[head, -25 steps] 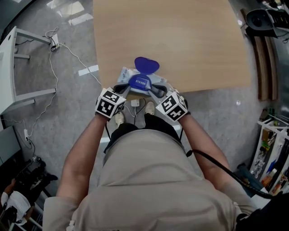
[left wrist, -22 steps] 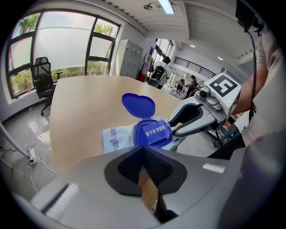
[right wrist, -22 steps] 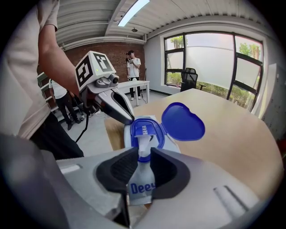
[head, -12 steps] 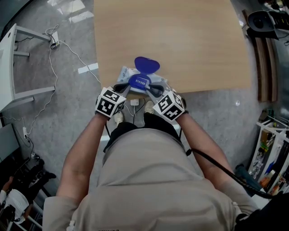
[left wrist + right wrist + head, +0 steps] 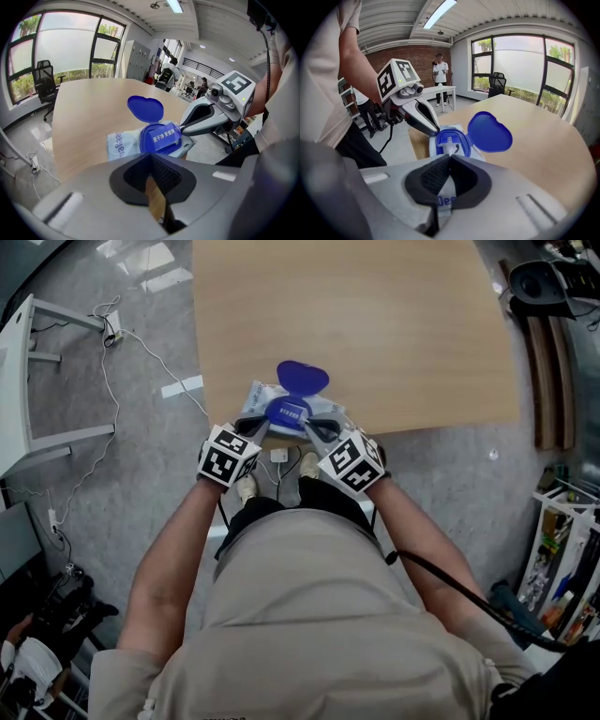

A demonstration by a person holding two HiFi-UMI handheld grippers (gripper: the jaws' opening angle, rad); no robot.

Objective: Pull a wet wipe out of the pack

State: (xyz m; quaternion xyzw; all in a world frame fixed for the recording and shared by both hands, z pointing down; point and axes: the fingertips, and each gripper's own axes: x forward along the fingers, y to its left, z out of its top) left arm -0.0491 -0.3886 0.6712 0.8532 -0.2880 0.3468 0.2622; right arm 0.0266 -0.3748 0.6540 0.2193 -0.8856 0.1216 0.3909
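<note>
Two closed jaw pairs meet over the wet wipe pack (image 5: 260,393), which lies at the near edge of the tabletop (image 5: 375,324), its blue lid (image 5: 302,377) flipped open toward the far side. The left hand-held gripper (image 5: 255,424) points its empty, shut tips at the opening's left rim. The right hand-held gripper (image 5: 316,427), also closed, touches the right rim, where a white wipe (image 5: 452,149) shows.

Beige short-sleeved shirt (image 5: 309,615); black-and-white marker cubes (image 5: 228,456) (image 5: 353,462) top grey grippers (image 5: 255,424) (image 5: 317,430)

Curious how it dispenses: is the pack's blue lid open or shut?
Open: the blue lid stands flipped back, and a white wipe tip shows exposed beneath it.
</note>
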